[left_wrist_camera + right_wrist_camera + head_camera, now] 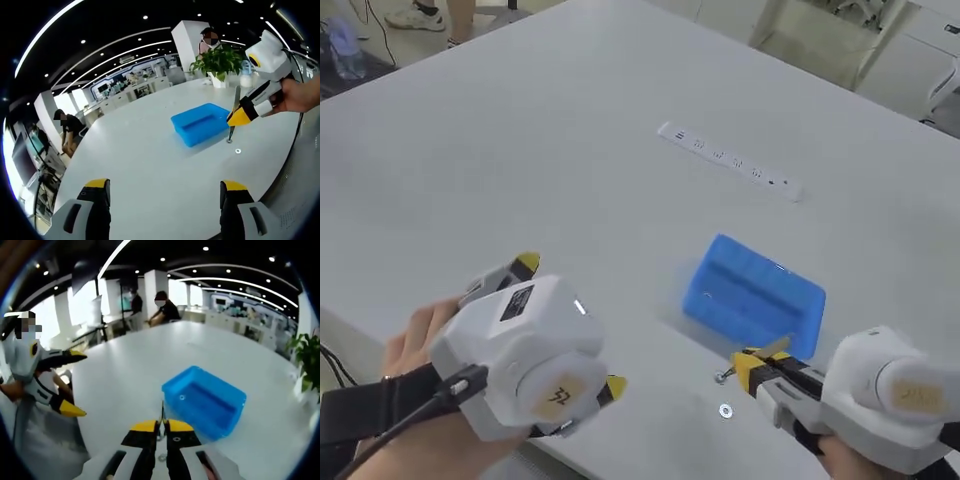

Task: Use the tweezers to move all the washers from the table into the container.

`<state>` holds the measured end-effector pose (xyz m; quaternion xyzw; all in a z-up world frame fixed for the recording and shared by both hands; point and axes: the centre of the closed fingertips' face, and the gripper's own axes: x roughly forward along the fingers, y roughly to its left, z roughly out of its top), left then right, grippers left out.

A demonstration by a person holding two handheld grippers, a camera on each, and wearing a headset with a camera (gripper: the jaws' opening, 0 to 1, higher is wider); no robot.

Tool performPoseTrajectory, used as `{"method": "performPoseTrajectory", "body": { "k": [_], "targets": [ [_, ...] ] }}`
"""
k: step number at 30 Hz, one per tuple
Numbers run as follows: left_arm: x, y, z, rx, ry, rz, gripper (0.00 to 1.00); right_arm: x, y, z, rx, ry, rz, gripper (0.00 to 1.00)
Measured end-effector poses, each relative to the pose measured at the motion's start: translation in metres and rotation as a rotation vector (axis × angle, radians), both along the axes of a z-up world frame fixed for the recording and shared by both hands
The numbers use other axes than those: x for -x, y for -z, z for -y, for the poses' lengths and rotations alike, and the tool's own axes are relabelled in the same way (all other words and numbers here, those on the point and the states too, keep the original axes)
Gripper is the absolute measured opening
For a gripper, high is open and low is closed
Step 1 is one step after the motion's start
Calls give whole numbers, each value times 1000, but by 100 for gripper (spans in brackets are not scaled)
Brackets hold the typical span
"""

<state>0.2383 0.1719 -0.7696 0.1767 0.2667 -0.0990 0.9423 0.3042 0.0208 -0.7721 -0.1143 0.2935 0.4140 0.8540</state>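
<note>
The jaws of the right gripper are pressing together on the tweezers, which are pointing forward out of the jaw tips. The blue container is lying just ahead of these jaws, a little to their right, and one washer is resting inside it. The jaws of the left gripper are standing wide apart and are holding nothing. Far ahead of them, to their right, the right gripper is hanging over the white table with the tweezers reaching down. Another washer is lying on the table just beside the tweezers' tip, near the blue container. I cannot tell whether the tip is touching the table.
</note>
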Motion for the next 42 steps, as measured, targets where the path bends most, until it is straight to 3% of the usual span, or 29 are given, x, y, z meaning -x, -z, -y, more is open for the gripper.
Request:
{"method": "performPoseTrajectory", "body": {
  "k": [6,16,17,19,25,30,42],
  "targets": [
    [0,-3,2,26,3,11,93,-23,-19,-1,-27,21,46,3],
    [-1,-4,1,28,-1,17,93,-58,-33,3,-46,82,102,3],
    [0,-4,2,31,0,14,93,-69,-32,7,-48,96,106,3],
    [0,-1,2,19,3,2,93,-79,-24,10,-21,113,116,3],
    [0,1,2,20,2,-9,93,-92,-3,13,-3,145,83,3],
    [0,2,1,19,-2,-10,93,-97,11,14,10,170,66,3],
    [1,5,0,7,-5,-25,92,-93,43,6,69,137,19,3]
  ]
}}
